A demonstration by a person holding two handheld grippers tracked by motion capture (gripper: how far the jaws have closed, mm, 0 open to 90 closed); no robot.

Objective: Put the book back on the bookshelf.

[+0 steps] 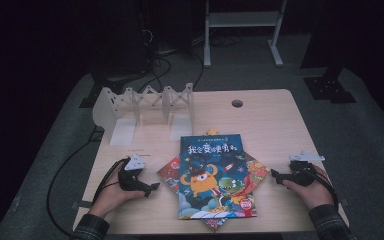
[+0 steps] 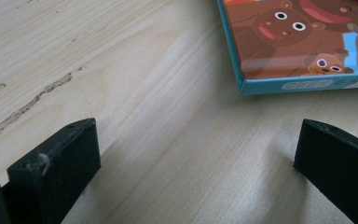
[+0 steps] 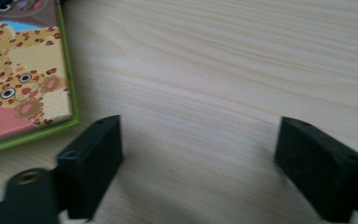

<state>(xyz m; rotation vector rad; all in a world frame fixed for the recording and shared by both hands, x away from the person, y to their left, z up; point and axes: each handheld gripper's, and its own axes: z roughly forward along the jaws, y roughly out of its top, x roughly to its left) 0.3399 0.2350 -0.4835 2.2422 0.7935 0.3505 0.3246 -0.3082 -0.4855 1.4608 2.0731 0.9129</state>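
A stack of children's picture books lies near the front middle of the wooden table (image 1: 270,125). On top is a blue book (image 1: 215,175) with cartoon monsters, and the corners of other books (image 1: 169,172) stick out beneath it. My left gripper (image 1: 152,189) rests on the table left of the stack, open, with bare wood between its jaws. A teal-edged book corner (image 2: 303,51) lies just beyond it. My right gripper (image 1: 275,176) rests to the right of the stack, also open and holding nothing. A green-edged book with leopard cubs (image 3: 23,88) lies by its left jaw.
A white zigzag book rack (image 1: 145,107) stands at the back left of the table. A round cable hole (image 1: 237,103) sits near the far edge. Beyond the table are dark cables and a white frame (image 1: 242,30) on the floor.
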